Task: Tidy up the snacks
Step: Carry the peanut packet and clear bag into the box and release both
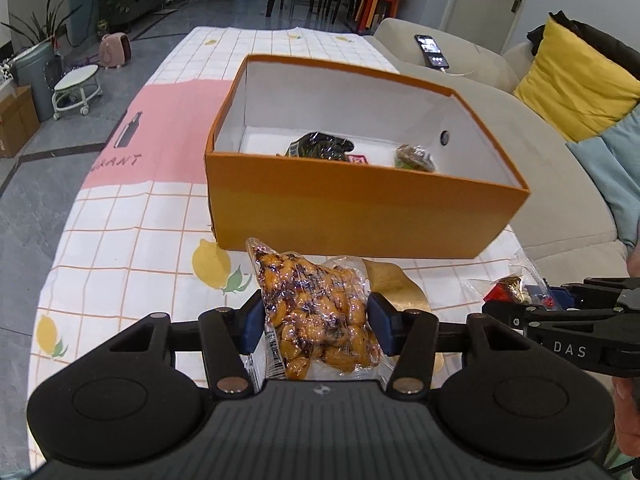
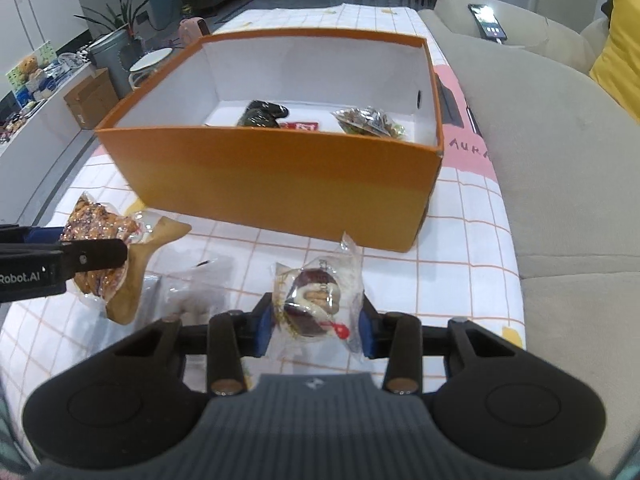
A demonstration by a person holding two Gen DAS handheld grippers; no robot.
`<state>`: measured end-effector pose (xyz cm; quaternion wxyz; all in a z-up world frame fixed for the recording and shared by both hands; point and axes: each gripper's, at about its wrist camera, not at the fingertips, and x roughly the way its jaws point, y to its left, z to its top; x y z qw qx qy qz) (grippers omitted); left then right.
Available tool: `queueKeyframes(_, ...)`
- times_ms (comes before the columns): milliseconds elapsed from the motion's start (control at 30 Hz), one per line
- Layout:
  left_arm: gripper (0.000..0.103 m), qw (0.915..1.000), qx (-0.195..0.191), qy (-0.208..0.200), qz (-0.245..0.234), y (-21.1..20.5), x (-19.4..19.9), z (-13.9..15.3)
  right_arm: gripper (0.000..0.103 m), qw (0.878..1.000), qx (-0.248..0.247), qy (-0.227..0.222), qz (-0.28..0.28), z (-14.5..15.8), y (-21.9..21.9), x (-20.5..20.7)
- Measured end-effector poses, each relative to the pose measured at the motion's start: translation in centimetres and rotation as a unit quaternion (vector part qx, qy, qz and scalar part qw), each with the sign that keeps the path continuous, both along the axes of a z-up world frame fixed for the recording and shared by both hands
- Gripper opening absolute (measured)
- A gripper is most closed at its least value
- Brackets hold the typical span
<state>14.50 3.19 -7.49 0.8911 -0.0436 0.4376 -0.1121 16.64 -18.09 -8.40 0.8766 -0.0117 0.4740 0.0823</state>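
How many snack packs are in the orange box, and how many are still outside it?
In the orange box: 3 (dark packet, red packet, mixed nut packet)
Outside: 4 (orange snack bag, date-and-walnut packet, tan packet, clear packet)
Total: 7

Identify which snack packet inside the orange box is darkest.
The black packet at the left of the orange box; the small red one and the mixed-nut one are lighter.

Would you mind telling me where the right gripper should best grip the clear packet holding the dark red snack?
Grip the red snack packet across its bulging middle, from the near side. The right gripper already straddles it there; the crinkly edges probably offer less purchase.
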Motion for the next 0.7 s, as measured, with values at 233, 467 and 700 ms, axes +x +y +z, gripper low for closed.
queueKeyframes(233, 0.061, 0.9993, 0.010, -0.034, -0.005, -0.4, -1.8, 3.3, 0.039, 1.000, -0.003, -0.027, 0.010, 3.0, -0.2, -2.4)
queueKeyframes(467, 0.061, 0.9973, 0.020, -0.068, -0.018, -0.7, -1.6, 6.4, 0.039, 0.998, -0.006, -0.060, 0.013, 6.0, -0.6, -3.2)
queueKeyframes(700, 0.061, 0.9937, 0.027, -0.105, -0.030, -0.9, 1.2, 9.5, 0.039, 0.996, 0.001, -0.085, 0.033, 9.7, -0.5, -1.1)
